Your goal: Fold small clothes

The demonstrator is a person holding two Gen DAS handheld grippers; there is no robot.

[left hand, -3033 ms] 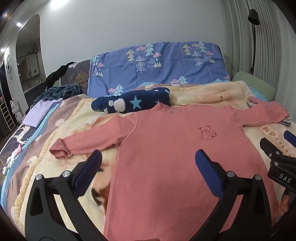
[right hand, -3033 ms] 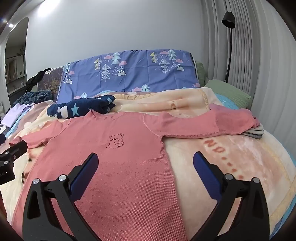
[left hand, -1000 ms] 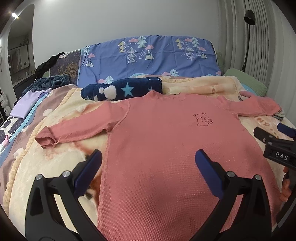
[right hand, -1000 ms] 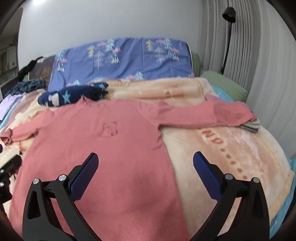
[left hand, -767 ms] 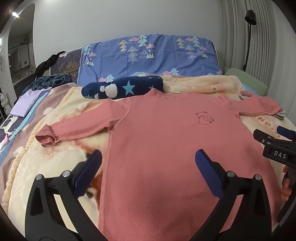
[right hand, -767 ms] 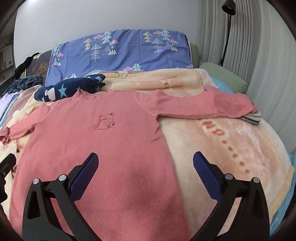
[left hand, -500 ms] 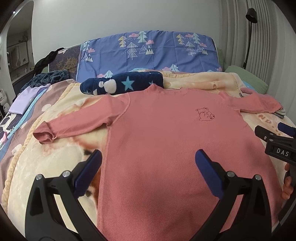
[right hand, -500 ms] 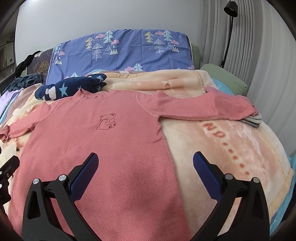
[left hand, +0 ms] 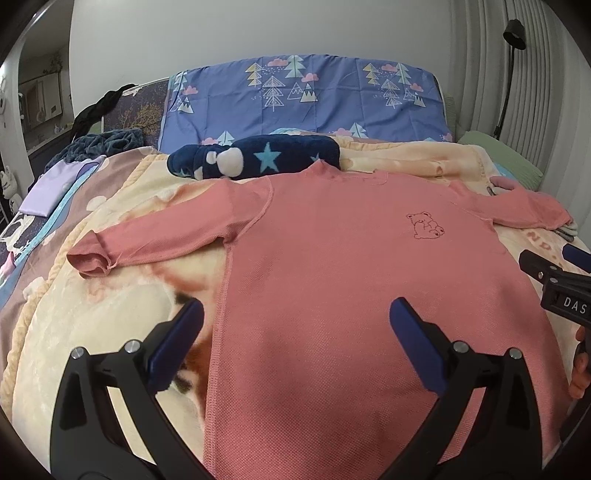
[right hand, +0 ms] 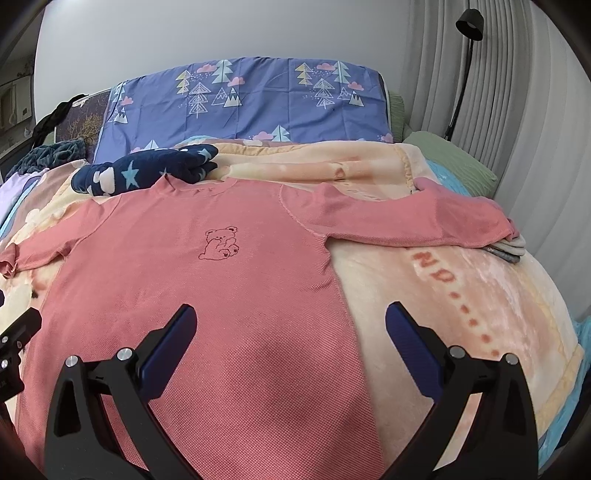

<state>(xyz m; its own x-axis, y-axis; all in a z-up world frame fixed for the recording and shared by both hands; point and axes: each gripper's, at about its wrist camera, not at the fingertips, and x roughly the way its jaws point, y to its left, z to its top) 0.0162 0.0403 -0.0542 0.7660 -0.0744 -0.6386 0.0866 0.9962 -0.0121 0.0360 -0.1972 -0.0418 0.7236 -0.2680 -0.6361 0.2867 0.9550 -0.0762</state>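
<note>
Nearest the cameras, the left gripper [left hand: 295, 328] and the right gripper [right hand: 290, 326] both hang with their blue-padded fingers spread wide apart, grasping nothing. Beneath them is a soft peach blanket [left hand: 110, 317] covering a bed, printed with pale shapes on the left and red letters on the right.

The pink shirt [left hand: 351, 288] lies flat and face up on the blanket, its lower hem closest to the grippers. The left gripper's fingers straddle the shirt's left side seam, one pad over blanket, the other over pink cloth. The right gripper straddles the opposite seam in the same way. Whether the pads touch the fabric cannot be told. Ahead of the grippers, a small bear outline [right hand: 220, 243] sits on the chest. One sleeve [left hand: 155, 236] reaches out to the left, its cuff turned over; the other sleeve [right hand: 413, 218] stretches right, ending over a small grey folded item [right hand: 511, 249].

Beyond the collar rests a navy star-patterned bundle [left hand: 258, 157], then a blue pillow with trees [left hand: 303, 99] against a white wall. A black lamp [right hand: 469, 22] stands by pleated curtains [right hand: 535, 110] far right.
</note>
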